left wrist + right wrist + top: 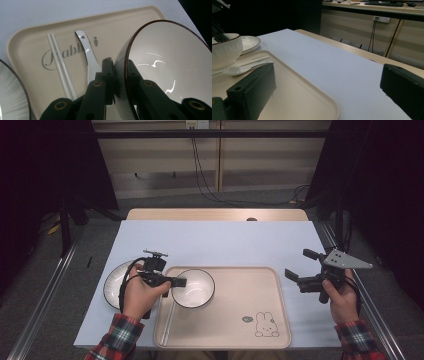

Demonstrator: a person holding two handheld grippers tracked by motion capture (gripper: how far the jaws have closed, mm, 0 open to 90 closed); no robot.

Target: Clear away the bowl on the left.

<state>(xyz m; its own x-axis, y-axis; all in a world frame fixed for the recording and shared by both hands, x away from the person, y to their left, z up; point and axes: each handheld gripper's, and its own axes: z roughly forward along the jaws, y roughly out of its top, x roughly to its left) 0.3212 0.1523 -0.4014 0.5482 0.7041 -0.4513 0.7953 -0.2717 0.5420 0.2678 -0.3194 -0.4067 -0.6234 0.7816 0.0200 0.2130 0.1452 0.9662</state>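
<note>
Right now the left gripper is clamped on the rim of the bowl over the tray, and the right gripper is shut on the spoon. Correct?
Not quite. The left gripper does clamp the bowl rim over the tray, but the right gripper is open and holds nothing, as the right gripper view shows. The spoon lies on the tray beside the chopsticks.

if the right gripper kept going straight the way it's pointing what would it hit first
Probably nothing soon. The right gripper is open and points left and away across the bare blue table cover; the tray edge lies just beside its line, and the bowl sits well off to the side. Depth is uncertain.
</note>
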